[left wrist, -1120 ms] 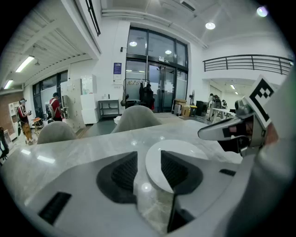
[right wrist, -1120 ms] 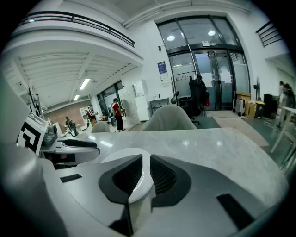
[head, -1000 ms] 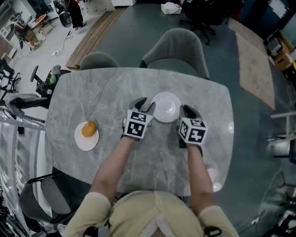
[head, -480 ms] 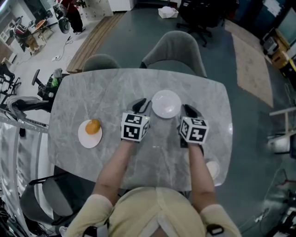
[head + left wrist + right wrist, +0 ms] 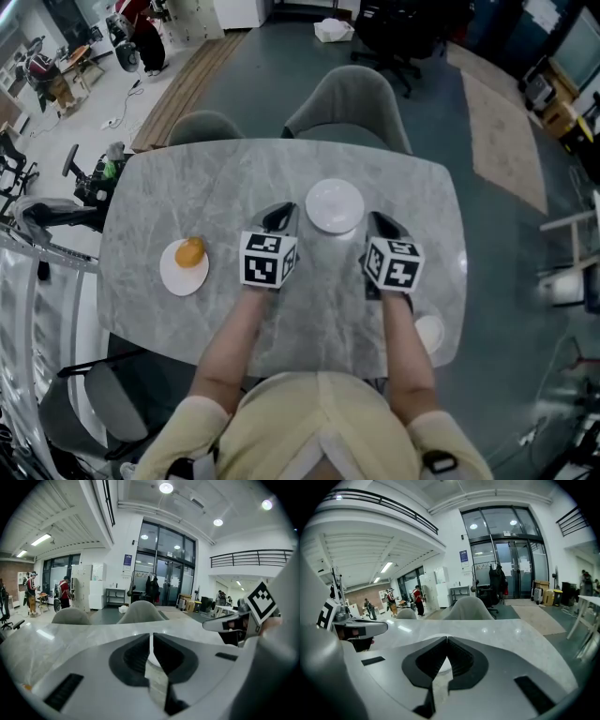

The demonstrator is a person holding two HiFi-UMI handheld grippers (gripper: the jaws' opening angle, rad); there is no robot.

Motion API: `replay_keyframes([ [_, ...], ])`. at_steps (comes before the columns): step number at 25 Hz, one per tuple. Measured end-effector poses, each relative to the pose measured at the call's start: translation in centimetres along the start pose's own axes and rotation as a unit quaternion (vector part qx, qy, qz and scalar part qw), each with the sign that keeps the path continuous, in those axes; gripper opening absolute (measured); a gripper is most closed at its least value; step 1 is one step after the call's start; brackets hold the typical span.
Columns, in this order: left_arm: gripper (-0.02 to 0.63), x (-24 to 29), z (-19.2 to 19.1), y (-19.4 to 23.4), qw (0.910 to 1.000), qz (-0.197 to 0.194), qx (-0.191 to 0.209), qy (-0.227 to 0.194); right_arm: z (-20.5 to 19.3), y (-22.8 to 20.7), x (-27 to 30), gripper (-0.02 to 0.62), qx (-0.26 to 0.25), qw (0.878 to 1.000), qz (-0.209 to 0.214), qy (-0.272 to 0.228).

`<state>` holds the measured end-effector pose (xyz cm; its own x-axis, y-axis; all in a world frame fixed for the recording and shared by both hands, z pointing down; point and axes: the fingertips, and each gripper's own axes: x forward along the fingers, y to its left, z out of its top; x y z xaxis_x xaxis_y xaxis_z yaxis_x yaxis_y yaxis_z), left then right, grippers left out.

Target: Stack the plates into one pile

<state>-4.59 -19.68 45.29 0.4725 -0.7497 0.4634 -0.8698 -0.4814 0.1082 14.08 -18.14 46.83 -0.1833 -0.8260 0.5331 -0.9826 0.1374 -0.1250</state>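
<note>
A white plate [image 5: 335, 205] lies at the middle of the grey marble table [image 5: 225, 178]. A second white plate [image 5: 178, 274] sits at the table's left with an orange fruit [image 5: 190, 251] on it. My left gripper [image 5: 281, 217] hovers just short of the middle plate's left side, and my right gripper [image 5: 382, 225] hovers off its right side; neither touches it. The left gripper's [image 5: 151, 637] jaws are closing to a thin slit with nothing between them. The right gripper's [image 5: 446, 641] jaws are closing too, tips meeting, empty.
Two grey chairs [image 5: 349, 98] [image 5: 202, 127] stand at the table's far edge. A dark chair [image 5: 84, 403] is at the near left corner. Bare tabletop lies between the two plates and in front of me.
Both grippers have pulled back from the middle plate toward me and lifted a little. The left jaws went from wide open to nearly closed. The plates have stayed where they were.
</note>
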Motion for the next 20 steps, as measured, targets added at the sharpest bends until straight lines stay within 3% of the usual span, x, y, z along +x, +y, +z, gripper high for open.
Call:
replay_keyframes([
  [20, 0.023, -3.0, -0.5, 0.0, 0.9999, 0.015, 0.003, 0.002, -0.6, 1.7, -2.2, 0.003, 0.004, 1.0, 0.014, -0.005],
])
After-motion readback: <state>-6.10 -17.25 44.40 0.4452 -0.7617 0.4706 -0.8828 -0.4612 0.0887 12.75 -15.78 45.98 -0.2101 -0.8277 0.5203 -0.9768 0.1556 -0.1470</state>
